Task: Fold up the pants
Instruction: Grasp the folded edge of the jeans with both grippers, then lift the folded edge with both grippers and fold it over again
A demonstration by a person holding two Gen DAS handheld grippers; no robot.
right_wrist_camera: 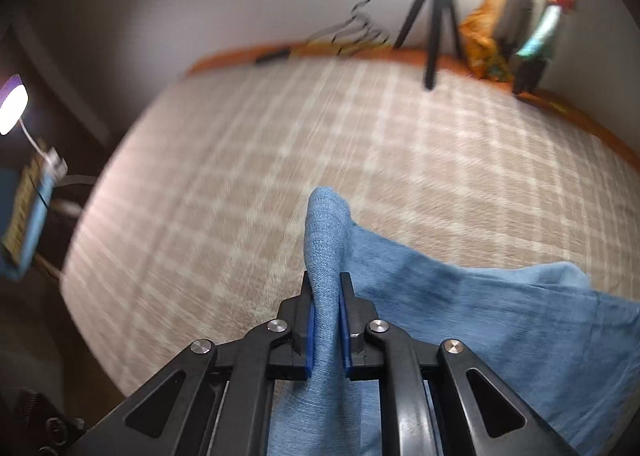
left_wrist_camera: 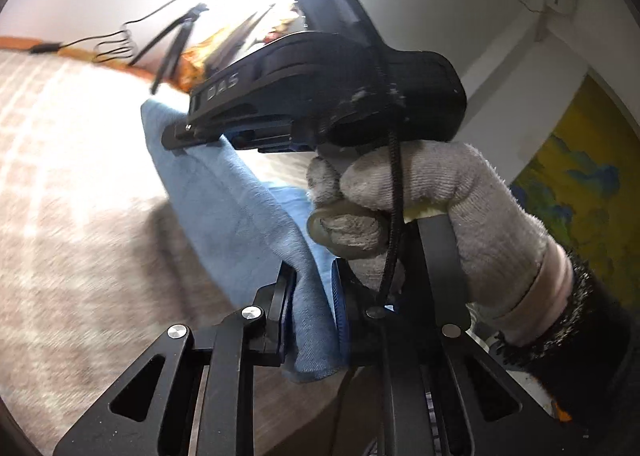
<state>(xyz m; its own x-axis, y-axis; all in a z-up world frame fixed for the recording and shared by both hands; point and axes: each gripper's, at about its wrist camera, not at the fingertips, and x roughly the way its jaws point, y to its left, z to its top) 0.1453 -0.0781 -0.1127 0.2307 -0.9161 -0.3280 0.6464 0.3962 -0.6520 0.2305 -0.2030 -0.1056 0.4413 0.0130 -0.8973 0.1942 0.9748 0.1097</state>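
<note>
The light blue denim pants [right_wrist_camera: 460,308] hang above a bed with a beige plaid cover [right_wrist_camera: 260,176]. My right gripper [right_wrist_camera: 327,296] is shut on a fold of the pants, and the cloth spreads away to the right. In the left wrist view my left gripper [left_wrist_camera: 312,296] is shut on another part of the pants [left_wrist_camera: 224,184]. The cloth stretches from it up to the right gripper [left_wrist_camera: 188,138], which is held by a gloved hand [left_wrist_camera: 440,200] just ahead.
A black tripod [right_wrist_camera: 436,12] stands at the far edge of the bed by the white wall, with cables and orange cloth [right_wrist_camera: 484,36] beside it. A lamp [right_wrist_camera: 14,104] glows at the left. A yellow and blue panel [left_wrist_camera: 580,184] is at the right.
</note>
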